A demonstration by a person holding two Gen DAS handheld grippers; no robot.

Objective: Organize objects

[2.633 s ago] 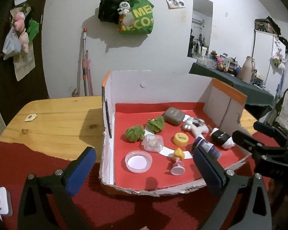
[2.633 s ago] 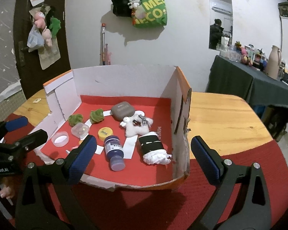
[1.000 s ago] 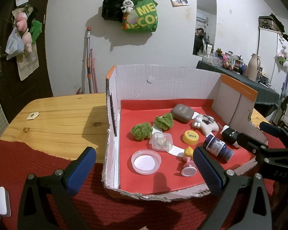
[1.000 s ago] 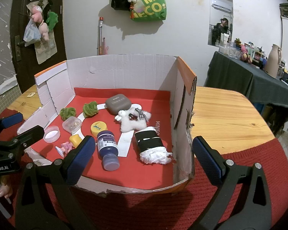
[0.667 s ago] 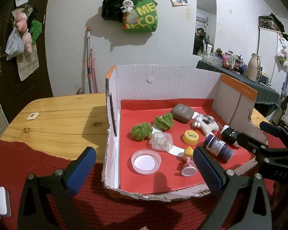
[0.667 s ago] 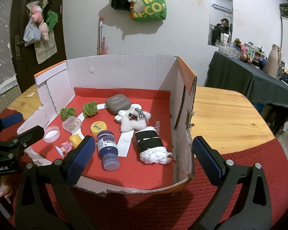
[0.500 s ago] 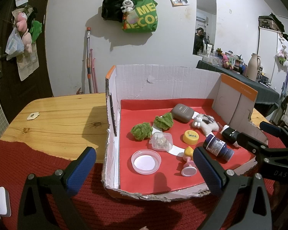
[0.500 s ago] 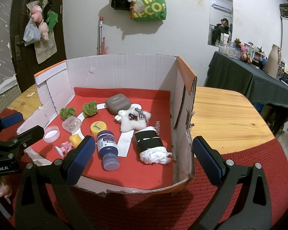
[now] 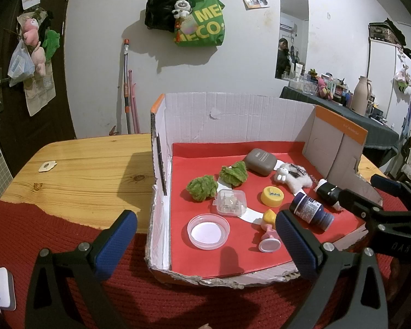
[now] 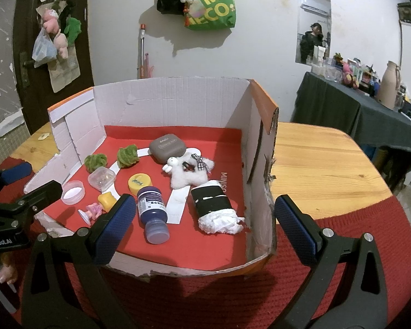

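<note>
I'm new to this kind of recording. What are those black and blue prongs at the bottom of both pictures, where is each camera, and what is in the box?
No robot here: a person holds a hand-held gripper in each hand, and each carries a fisheye camera looking forward along its fingers. The prongs are the left gripper in one view and the right gripper in the other. Both have their jaws open and hold nothing. They hover at the near edge of a cardboard box lined in red, on a wooden table. Inside lie a blue bottle on its side, a yellow lid, two green pompoms, a grey case, a white plush toy and a round clear dish.
</note>
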